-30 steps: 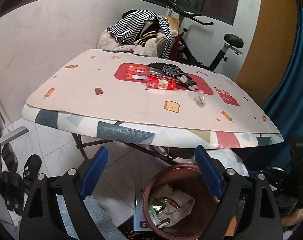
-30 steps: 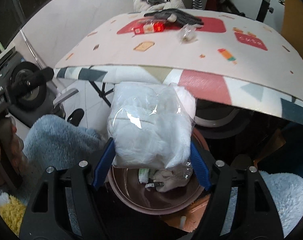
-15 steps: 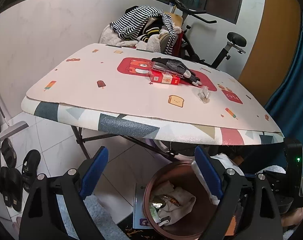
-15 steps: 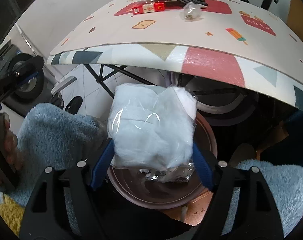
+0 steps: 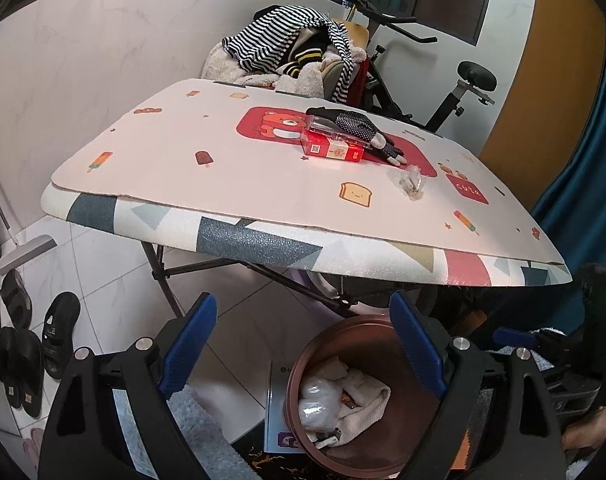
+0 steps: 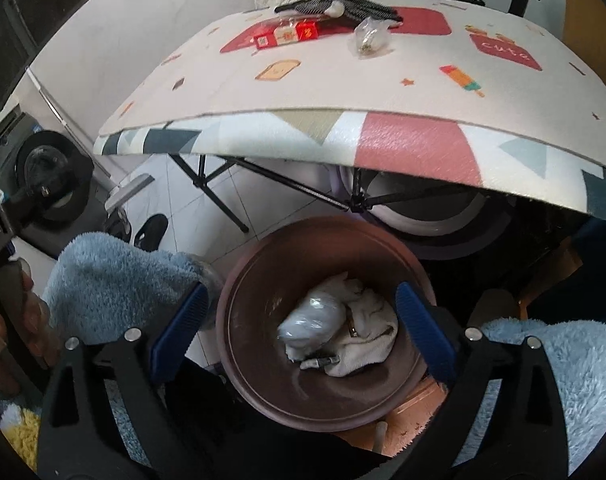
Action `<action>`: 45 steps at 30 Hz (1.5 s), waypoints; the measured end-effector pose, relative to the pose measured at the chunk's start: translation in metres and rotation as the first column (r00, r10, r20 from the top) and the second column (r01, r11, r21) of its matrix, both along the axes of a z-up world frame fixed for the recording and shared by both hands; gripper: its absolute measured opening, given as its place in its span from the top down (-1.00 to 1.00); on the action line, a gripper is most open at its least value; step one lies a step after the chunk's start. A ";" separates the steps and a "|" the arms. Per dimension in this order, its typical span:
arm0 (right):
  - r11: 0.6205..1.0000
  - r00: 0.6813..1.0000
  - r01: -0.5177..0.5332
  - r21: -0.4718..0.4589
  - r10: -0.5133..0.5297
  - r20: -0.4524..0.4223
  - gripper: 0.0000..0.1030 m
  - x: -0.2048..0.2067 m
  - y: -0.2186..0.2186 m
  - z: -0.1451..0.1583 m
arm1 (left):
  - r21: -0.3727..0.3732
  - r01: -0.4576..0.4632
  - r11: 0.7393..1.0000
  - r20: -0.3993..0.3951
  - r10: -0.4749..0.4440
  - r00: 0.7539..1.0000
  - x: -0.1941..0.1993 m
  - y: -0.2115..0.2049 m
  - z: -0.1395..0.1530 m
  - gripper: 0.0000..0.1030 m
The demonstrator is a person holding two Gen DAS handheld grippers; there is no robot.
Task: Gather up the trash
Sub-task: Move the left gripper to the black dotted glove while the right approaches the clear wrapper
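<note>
Two grippers are hovering empty: right gripper (image 6: 299,316), jaws just opening, is dropping the plastic bag (image 6: 311,320) into the bin (image 6: 239,280); left gripper (image 5: 303,340) is waiting open below the table (image 5: 263,240) edge.

1. "cute" in white script on a red patch (image 5: 468,189) printed on the counter mat (image 5: 263,184); same patch in the right wrist view (image 6: 505,51), lettering less clear.
2. Red box (image 5: 331,148) on the counter: QR-style code on its label, other print too small to read.
3. Nothing else legible.
</note>
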State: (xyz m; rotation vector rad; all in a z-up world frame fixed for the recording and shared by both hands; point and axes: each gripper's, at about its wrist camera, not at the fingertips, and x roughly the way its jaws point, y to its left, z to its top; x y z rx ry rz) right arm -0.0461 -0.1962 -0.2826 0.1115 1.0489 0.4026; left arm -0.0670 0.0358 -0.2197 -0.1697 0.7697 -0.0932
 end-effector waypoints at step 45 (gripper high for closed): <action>0.990 0.989 0.117 -0.081 -0.108 0.100 0.31 0.229 0.000 0.026 | -0.172 0.022 0.985 -0.121 -0.043 0.992 0.181 0.020 0.018 -0.29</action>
